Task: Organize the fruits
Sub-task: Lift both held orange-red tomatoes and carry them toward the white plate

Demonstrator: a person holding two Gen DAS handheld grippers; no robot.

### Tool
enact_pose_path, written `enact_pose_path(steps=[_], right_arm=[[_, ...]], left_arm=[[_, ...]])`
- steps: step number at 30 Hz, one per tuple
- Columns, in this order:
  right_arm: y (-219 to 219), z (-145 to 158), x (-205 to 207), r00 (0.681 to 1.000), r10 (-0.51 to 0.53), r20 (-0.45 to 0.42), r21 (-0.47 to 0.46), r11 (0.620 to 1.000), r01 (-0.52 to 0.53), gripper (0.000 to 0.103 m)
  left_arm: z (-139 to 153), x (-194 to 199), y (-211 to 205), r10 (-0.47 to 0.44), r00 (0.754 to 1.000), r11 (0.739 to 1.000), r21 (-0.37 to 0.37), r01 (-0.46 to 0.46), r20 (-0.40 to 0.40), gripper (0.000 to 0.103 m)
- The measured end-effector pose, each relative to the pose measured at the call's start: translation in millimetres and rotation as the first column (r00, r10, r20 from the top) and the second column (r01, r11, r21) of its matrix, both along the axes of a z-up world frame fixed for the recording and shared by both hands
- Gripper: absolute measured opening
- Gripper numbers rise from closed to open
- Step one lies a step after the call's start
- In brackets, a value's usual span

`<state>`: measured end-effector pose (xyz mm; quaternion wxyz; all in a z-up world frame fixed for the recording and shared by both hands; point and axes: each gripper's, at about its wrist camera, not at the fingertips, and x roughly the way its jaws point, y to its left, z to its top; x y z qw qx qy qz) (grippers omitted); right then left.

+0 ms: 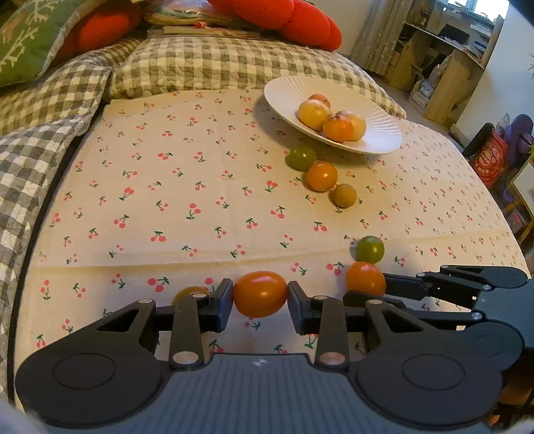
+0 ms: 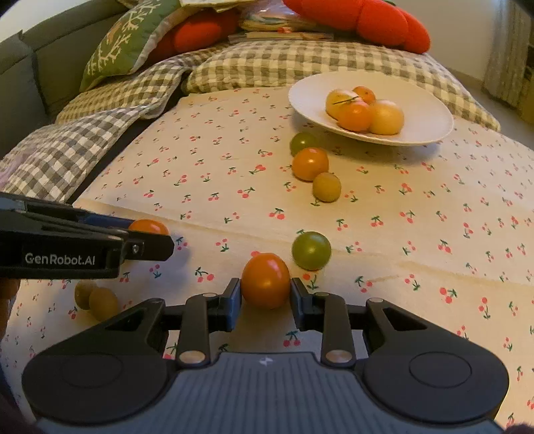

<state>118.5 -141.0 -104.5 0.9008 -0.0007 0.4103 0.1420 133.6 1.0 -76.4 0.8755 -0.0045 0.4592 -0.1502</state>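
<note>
My left gripper (image 1: 260, 295) is shut on an orange cherry tomato (image 1: 260, 287), lifted a little off the cherry-print cloth (image 1: 187, 187). In the right wrist view, my right gripper (image 2: 266, 292) has its pads pressed on a second orange tomato (image 2: 265, 278) that rests on the cloth. The left gripper (image 2: 150, 235) also shows there at the left edge with its tomato (image 2: 148, 226). A green tomato (image 2: 311, 250) lies just beyond the right gripper. Farther off, a white plate (image 2: 427, 110) holds several orange and yellow fruits (image 2: 355, 113).
A green (image 1: 302, 158), an orange (image 1: 321, 176) and an olive tomato (image 1: 344, 195) lie in a row before the plate. Two yellowish tomatoes (image 2: 96, 298) sit under the left gripper. Checked bedding (image 1: 207, 63) and red cushions (image 1: 287, 16) rise behind. The cloth's edge drops off at the right.
</note>
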Motion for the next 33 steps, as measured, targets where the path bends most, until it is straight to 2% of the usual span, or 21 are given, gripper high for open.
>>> enact_pose_path(steps=[8,13,17,21,24,26,29,33], right_arm=[[0.3,3.1,-4.7,1.0,0.004,0.005,0.006,1.0,-0.004,0.027],[0.8,13.3,-11.7,0.998,-0.006,0.061,-0.035,0.999,0.008,0.027],[-3.0,24.8,-15.1,0.996,0.007,0.087,-0.033,0.999,-0.004,0.027],[-1.9,38.7,-21.0,0.991,0.073,0.116,-0.119,0.991,-0.059,0.027],[-8.3,47.9,-23.3,0.989,0.087,0.116,-0.086,0.993,-0.077,0.027],[-11.0,49.7,-23.2,0.991,0.082,0.108,-0.061,0.995,-0.075,0.027],[-10.8,50.3,-23.1,0.989,0.094,0.111,-0.072,0.994,-0.086,0.027],[-17.8,53.4,-22.1,0.989,0.079,0.124,-0.076,0.995,-0.07,0.027]], left_arm=[[1.1,1.3,0.6,-0.001,1.0,1.0,-0.015,0.001,-0.01,0.028],[2.4,1.9,1.0,-0.005,1.0,1.0,-0.013,0.005,-0.024,0.028],[7.0,3.1,-1.5,-0.005,1.0,1.0,-0.01,0.005,-0.02,0.028],[14.4,1.0,-5.5,-0.029,0.998,0.999,0.013,0.029,-0.054,0.028],[24.1,-0.3,-9.2,-0.058,0.998,0.997,0.05,0.06,-0.039,0.028],[27.7,0.3,-11.1,-0.054,0.998,0.997,0.046,0.055,-0.026,0.028],[28.4,0.7,-19.9,-0.063,0.997,0.998,0.022,0.064,-0.033,0.028],[27.7,-2.3,-35.5,-0.092,0.996,0.995,0.04,0.093,-0.019,0.028]])
